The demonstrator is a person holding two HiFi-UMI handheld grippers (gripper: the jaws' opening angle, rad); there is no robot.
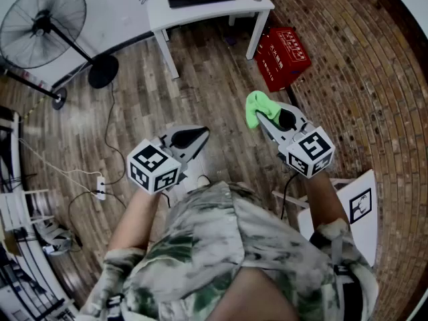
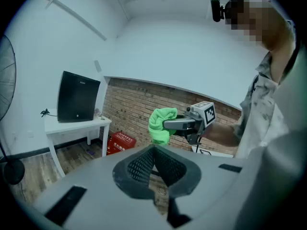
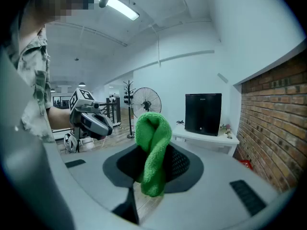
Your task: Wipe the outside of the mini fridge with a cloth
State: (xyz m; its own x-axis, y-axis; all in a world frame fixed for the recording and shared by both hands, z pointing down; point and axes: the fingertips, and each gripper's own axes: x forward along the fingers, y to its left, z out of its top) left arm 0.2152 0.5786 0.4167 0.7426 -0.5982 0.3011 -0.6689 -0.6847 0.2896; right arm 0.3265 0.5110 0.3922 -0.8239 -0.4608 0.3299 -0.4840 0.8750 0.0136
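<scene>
Green cloth [image 3: 152, 152] is pinched between the jaws of the right gripper [image 3: 154, 169], folded over and bulging above them. The left gripper [image 2: 153, 151] has its jaws closed together on nothing. Both are held at waist height over the wooden floor, well apart from the black mini fridge [image 3: 203, 113], which stands on the white bench [image 3: 207, 138] by the brick wall.

Wiping has not begun; this looks like the approach. The next move calls for carrying the cloth to the fridge and pressing it flat against one wall.

Only the gripper views show the fridge's front. The head view catches just its top edge, but adds the red crate [image 1: 282, 57] beside the bench.
</scene>
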